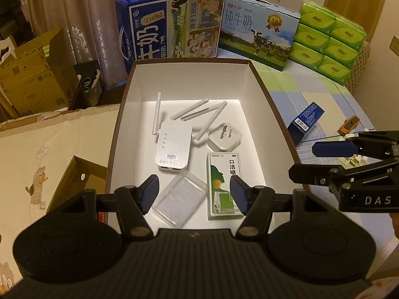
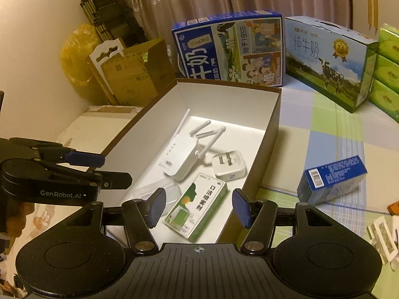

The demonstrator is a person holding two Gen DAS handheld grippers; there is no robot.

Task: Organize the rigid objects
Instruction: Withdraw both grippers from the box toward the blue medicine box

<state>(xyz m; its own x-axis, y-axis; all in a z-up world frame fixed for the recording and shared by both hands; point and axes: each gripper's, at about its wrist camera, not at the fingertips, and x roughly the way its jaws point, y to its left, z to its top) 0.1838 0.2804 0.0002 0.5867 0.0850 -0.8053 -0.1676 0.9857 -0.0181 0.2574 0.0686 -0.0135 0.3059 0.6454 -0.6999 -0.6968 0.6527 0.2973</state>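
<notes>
A brown box with a white inside (image 1: 264, 92) (image 2: 271, 122) sits on the bed. In it lie a white router with antennas (image 1: 172, 149) (image 2: 183, 160), a white plug adapter (image 1: 224, 138) (image 2: 229, 165), a green-and-white carton (image 1: 223, 184) (image 2: 197, 209) and a clear plastic case (image 1: 178, 200) (image 2: 172, 189). My left gripper (image 1: 194, 193) (image 2: 112, 169) hangs open above the box's near end, nothing between its pads. My right gripper (image 2: 199, 206) (image 1: 316, 162) is open too, over the box's near right corner. A small blue carton (image 1: 306, 122) (image 2: 331, 180) lies outside, to the right.
Two big milk cartons (image 1: 174, 25) (image 2: 326, 59) stand behind the box, with stacked green tissue packs (image 1: 329, 42) to their right. An orange toy car (image 1: 349, 124) and white items (image 2: 382, 234) lie at the right. Cardboard boxes (image 1: 32, 82) stand at the left.
</notes>
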